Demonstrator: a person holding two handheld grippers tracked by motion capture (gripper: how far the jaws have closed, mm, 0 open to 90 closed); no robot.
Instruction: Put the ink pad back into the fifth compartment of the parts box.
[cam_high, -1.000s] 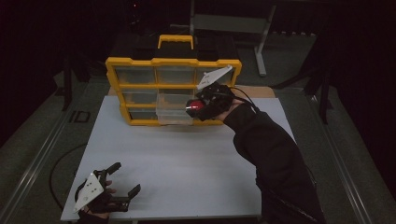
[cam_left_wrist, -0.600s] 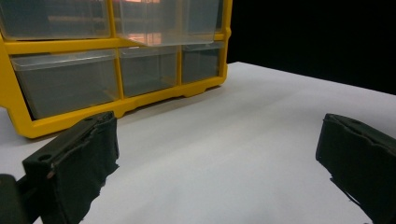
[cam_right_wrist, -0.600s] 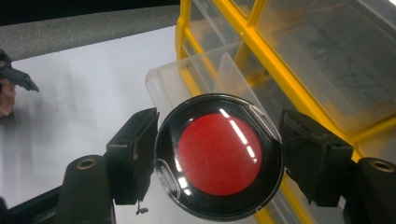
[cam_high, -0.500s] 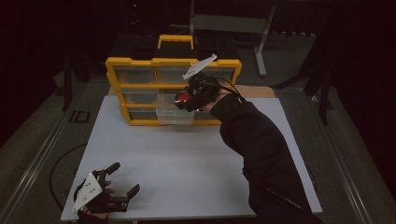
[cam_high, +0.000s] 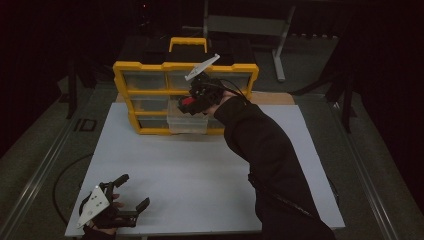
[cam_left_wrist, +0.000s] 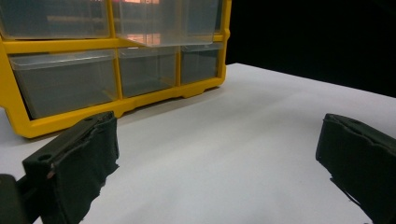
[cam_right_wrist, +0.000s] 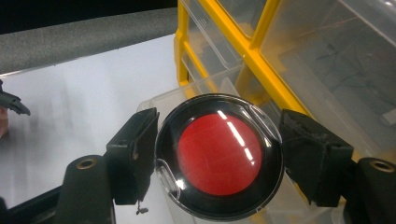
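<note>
A yellow organiser (cam_high: 122, 90) with clear drawers stands at the back of the white table (cam_high: 200, 170). Its lower middle drawer (cam_high: 187, 123) is pulled out. My right gripper (cam_high: 192, 103) hovers just above that drawer, shut on a round black case with a red centre (cam_right_wrist: 219, 155); both pads press its rim. The case (cam_high: 186, 101) shows as a red spot in the high view. My left gripper (cam_high: 129, 192) rests at the table's near left corner, open, with nothing between its pads (cam_left_wrist: 74, 168). It faces the organiser (cam_left_wrist: 112, 79).
A black toolbox with a yellow handle (cam_high: 187, 44) sits behind the organiser. A metal stand (cam_high: 280, 45) rises at the back right. The person's dark sleeve (cam_high: 270, 155) crosses the right half of the table. Metal rails run along both table sides.
My right gripper has carried the round case leftward along the organiser's front, from its right side to above the pulled-out drawer. The left gripper has stayed put.
</note>
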